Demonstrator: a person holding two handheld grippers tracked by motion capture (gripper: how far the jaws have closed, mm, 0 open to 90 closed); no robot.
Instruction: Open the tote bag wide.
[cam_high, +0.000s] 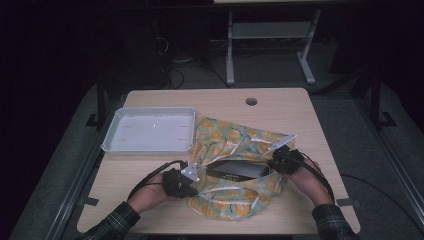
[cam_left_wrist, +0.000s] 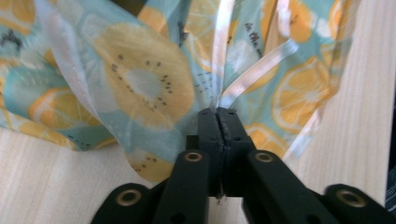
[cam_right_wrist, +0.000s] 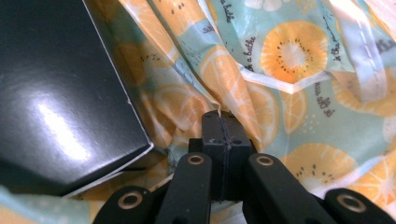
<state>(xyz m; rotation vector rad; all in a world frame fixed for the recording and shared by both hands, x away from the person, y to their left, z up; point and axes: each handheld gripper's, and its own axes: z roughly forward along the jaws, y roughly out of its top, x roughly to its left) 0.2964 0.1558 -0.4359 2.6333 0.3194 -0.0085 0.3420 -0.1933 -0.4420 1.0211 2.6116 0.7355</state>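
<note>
A thin bag printed with orange and kiwi slices lies on the wooden table, with a flat black box in its mouth. My left gripper is at the bag's left edge. In the left gripper view it is shut on a pinch of the bag's film beside a white handle strip. My right gripper is at the box's right end. In the right gripper view it is shut on a fold of the bag, with the glossy black box just to its left.
An empty grey tray sits at the table's back left, just left of the bag. A round cable hole is near the far edge. Beyond the table are dark floor and the legs of another desk.
</note>
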